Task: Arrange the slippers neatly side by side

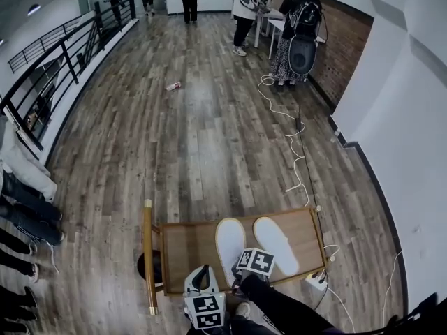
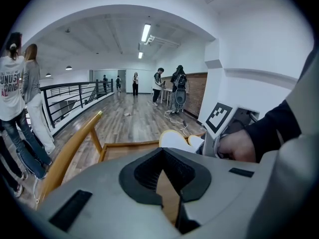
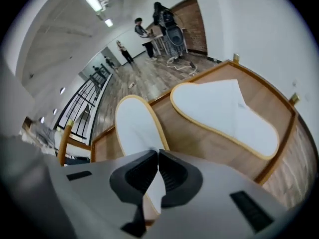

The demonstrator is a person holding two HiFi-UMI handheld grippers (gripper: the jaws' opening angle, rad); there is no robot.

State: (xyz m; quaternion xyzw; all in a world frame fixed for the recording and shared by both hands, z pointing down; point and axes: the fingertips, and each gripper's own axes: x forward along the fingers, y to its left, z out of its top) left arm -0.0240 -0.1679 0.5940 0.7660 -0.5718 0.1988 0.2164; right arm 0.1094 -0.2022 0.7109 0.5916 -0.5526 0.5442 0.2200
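Slippers [image 1: 230,246]: both on the wooden surface [image 1: 188,246], right half of it, long axes running away from me. They're near each other w/ a strip of wood between, but not parallel. Far ends sit close, near ends splay apart.

The left slipper [image 3: 134,128] lies almost straight. The right slipper [image 3: 224,116] cants outward toward the surface's right rim.

Right gripper [image 3: 155,156] hangs directly over the left slipper's near end. Its fingers [image 3: 137,176] are closed tip to tip, and I see nothing pinched between them, only white sole showing behind.

Left gripper [image 2: 162,156] is low at the near edge, off to the left, fingers [image 2: 144,171] likewise clenched on nothing, bare wood beyond.

My read: the right gripper is nearer, and the pair still needs squaring up.
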